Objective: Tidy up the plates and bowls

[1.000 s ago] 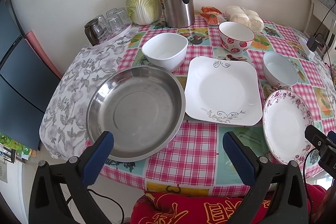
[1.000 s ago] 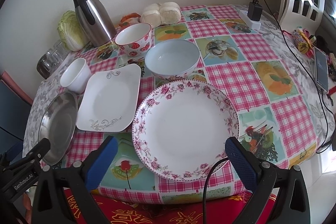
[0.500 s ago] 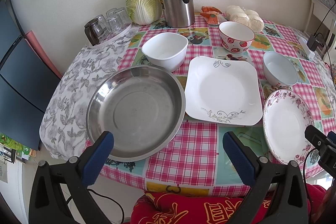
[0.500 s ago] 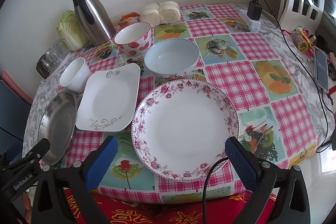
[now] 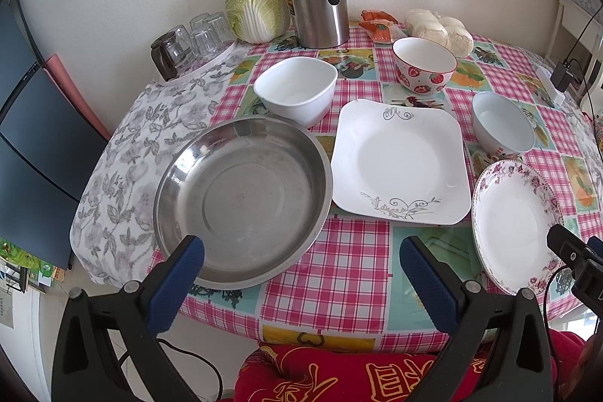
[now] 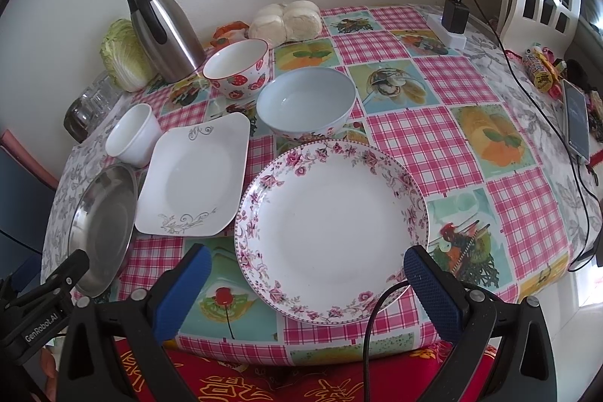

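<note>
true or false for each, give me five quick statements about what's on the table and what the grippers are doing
1. The steel pan sits left of the square white plate. True.
2. The strawberry bowl is stacked inside the pale blue bowl. False: they stand apart.
3. The right gripper is open and holds nothing. True.
4. The left gripper is shut on the pan. False: open, empty.
5. The floral plate holds food. False: it is empty.
</note>
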`<control>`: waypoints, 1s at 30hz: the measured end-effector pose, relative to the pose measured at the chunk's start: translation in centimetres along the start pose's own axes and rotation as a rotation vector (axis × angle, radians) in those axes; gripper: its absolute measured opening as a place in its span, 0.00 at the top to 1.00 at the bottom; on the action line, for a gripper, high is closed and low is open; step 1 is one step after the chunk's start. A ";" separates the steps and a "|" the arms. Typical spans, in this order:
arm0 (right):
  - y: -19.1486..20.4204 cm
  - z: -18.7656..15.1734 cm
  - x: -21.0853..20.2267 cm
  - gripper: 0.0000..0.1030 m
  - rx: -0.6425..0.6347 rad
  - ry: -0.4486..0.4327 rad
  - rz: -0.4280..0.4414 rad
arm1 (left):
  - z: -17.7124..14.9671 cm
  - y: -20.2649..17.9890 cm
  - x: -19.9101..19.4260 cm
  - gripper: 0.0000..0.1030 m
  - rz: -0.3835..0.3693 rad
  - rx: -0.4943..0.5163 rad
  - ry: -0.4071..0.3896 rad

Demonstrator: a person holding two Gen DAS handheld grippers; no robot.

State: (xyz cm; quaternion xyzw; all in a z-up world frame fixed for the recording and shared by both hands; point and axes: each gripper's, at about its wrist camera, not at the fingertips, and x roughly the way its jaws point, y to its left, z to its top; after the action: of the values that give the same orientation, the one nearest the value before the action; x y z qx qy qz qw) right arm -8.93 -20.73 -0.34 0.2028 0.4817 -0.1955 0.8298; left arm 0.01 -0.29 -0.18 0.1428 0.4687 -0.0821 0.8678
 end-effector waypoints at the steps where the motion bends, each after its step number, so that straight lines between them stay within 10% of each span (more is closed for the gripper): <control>1: 0.0 0.0 0.0 0.00 -0.001 -0.001 0.000 | 0.0 0.0 0.0 0.00 -0.001 0.000 0.000; 20: 0.4 0.3 -0.5 0.00 -0.016 -0.022 -0.003 | 0.7 0.9 -0.4 0.00 -0.067 -0.035 -0.007; 30: 3.6 3.8 -2.5 0.00 -0.056 -0.106 0.056 | 6.1 2.6 -2.0 0.00 -0.049 -0.131 -0.143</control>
State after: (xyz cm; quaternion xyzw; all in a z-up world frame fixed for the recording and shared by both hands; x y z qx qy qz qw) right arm -5.49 -19.39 4.14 0.1821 0.4366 -0.1690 0.8647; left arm 4.50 0.18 5.12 0.0679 0.4132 -0.0826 0.9043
